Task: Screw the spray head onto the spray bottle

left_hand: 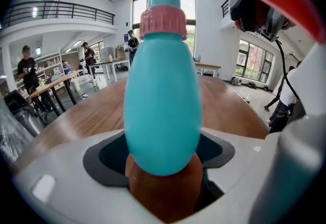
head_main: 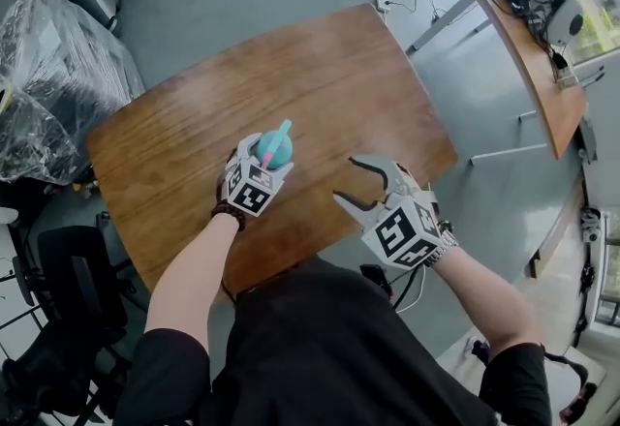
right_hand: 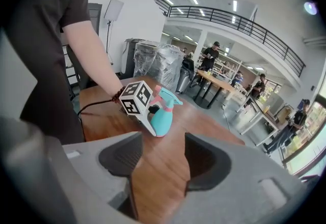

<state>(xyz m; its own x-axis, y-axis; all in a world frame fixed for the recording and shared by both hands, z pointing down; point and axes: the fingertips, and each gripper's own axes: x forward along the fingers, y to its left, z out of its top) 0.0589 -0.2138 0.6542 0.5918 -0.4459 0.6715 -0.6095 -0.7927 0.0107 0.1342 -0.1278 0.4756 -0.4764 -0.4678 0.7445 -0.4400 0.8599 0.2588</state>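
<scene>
Dark shirt [head_main: 320, 347]: filling the bottom of the head view, pressing up to the near edge of the wooden table [head_main: 291, 66].
Right gripper [head_main: 346, 179]: hovering over the near edge, toward the near right corner; standing wide apart, gripping nothing, showing only bare wood between the pads.
Left gripper [head_main: 266, 161]: clamping the teal spray bottle [left_hand: 163, 111] round its belly, jaws spread wide to take it.
Bottle's place: leaning slightly in that grip, base at or just above the table, set in from the near edge about midway along it.
Spray head [right_hand: 165, 98]: sitting on the neck already, pink collar [left_hand: 163, 22] covering the thread; tightness not showing.
Step in hand: probably tightening the collar, or checking a finished joint; not telling which from these views.
Next move: bringing the right claw across to the pink collar, closing on it squarely, twisting while keeping the bottle from spinning with the left.
Risk: catching the trigger instead of the collar, or cross-threading by gripping at a tilt.
</scene>
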